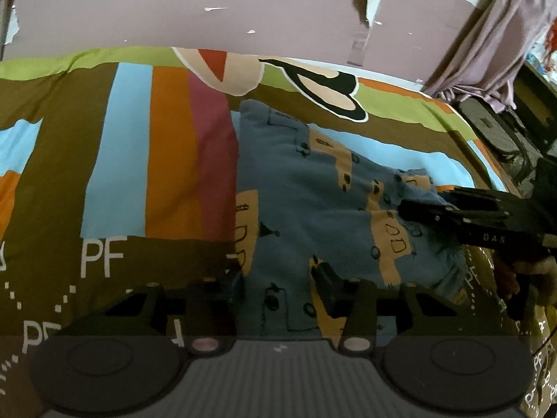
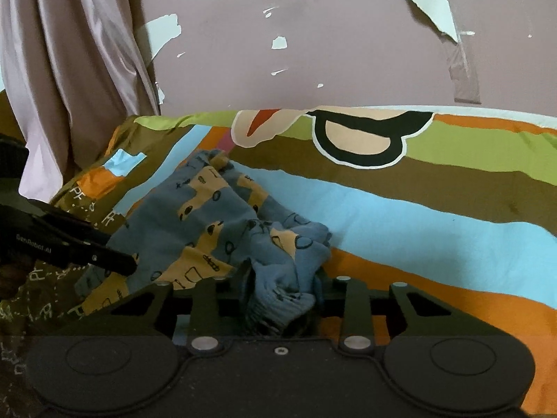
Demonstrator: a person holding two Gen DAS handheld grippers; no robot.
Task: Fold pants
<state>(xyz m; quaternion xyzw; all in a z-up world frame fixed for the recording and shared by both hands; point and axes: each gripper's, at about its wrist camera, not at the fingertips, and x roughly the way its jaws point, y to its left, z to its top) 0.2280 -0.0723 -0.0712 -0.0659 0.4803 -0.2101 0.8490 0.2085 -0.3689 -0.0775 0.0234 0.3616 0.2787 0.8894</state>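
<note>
right gripper (image 2: 283, 299) pinching a bunched cuff of the pants (image 2: 209, 223) | left gripper (image 1: 278, 289) spread, fabric between its fingers, not clamped | pants lie mid-bedspread (image 1: 139, 139), part folded | I judge them light, limp, non-slippery; I'd grip hems or waistband corners

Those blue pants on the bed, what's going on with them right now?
A person is folding the blue patterned pants on the striped bedsheet with two handheld grippers. The right gripper is shut on a bunched cuff end of the fabric. The left gripper is low over the near edge of the pants with fabric between its fingers, but its grip can't be confirmed. The pants look only partly folded and rumpled.
</note>
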